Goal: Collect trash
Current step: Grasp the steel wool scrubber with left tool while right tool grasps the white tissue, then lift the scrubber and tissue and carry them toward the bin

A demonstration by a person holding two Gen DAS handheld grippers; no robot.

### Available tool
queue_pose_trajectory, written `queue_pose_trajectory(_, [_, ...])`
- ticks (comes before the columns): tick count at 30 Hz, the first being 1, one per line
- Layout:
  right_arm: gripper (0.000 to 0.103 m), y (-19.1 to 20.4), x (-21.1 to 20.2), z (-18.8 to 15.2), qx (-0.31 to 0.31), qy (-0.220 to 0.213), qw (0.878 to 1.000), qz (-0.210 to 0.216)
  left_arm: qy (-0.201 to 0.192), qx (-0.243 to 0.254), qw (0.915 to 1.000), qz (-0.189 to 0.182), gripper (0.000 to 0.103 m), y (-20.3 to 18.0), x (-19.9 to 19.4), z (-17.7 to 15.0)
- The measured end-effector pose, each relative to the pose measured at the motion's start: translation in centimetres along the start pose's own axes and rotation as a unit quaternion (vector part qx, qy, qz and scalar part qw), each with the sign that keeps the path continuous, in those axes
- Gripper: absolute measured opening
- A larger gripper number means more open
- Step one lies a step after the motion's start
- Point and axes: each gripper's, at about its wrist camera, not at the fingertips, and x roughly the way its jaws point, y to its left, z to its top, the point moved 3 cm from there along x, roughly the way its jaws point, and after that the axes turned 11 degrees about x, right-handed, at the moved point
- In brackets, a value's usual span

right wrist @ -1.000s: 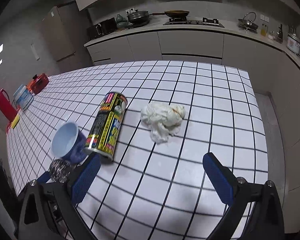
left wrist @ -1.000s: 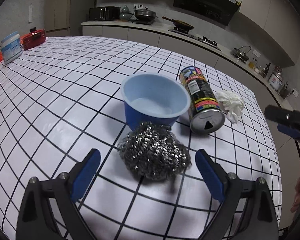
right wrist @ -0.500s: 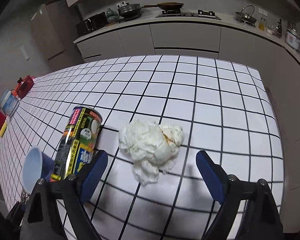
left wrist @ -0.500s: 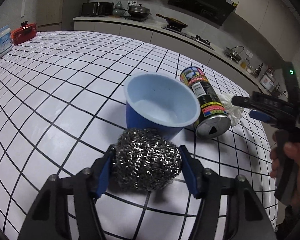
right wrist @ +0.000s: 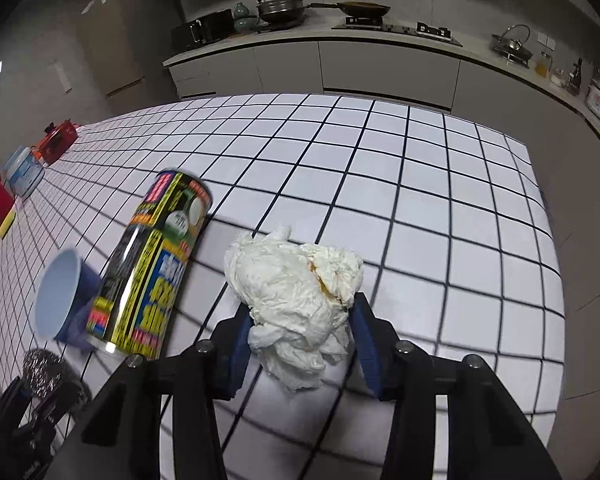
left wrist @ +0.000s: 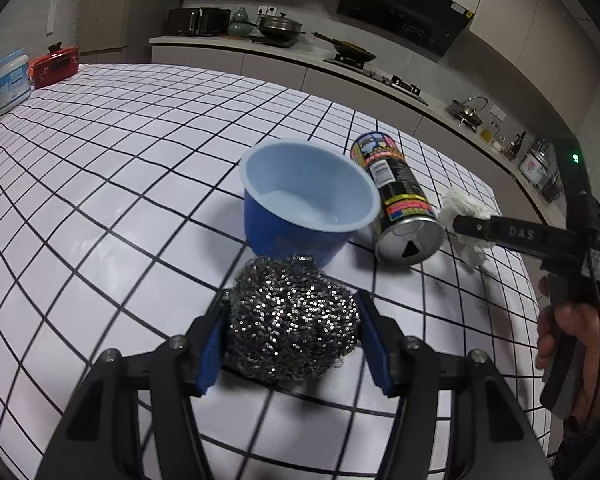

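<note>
While the left claw (left wrist: 292, 344) squeezes the steel wool scrubber (left wrist: 294, 320) between its two blue pads, the right claw (right wrist: 300, 344) is pinched tight on the crumpled white paper towel (right wrist: 296, 296). The left claw's jaws have just been closing, with the scrubber between them, and both pads press on its sides. The right claw's jaws have just closed in too, and the paper towel bulges up and hangs down between its pads. There is a small yellow stain on the towel, near its right side.

Both pieces of trash are low over the white counter (left wrist: 100, 184), which has a grid of black lines. I cannot tell if the scrubber or the towel touches the counter.

Just behind the scrubber is a blue cup (left wrist: 306, 200), tipped toward the camera so you can see into it. Right beside the cup lies a black drink can (left wrist: 396, 200) on its side, with its silver end facing the left claw. In the right wrist view the can (right wrist: 152, 272) is just to the left of the paper towel, and the cup is on the can's other side.

In the left wrist view, a hand (left wrist: 572, 340) holds the handle of the right claw at the right edge.

Far off on the counter's left end are a red pot (left wrist: 54, 66) and a white tub (left wrist: 10, 82).
</note>
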Motion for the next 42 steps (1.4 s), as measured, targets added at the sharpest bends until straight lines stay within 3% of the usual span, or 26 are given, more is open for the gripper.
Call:
queue_pose_trajectory(13, [0.049, -2.1, -5.9, -5.0, -0.008, -0.006, 1.0, 0.017, 0.002, 0.006, 0.9999, 0.016, 0.06, -3.0, -0.7, -0.7])
queue_pose_trajectory(30, [0.049, -3.0, -10.4, -7.2, -0.012, -0.016, 1.0, 0.021, -0.015, 0.015, 0.9997, 0.011, 0.06, -6.0, -3.1, -1.1])
queue_pose_trajectory(42, [0.049, -5.8, -13.7, -8.5, 0.002, -0.029, 0.999, 0.02, -0.021, 0.028, 0.9994, 0.001, 0.06, -9.1, -4.8, -1.9])
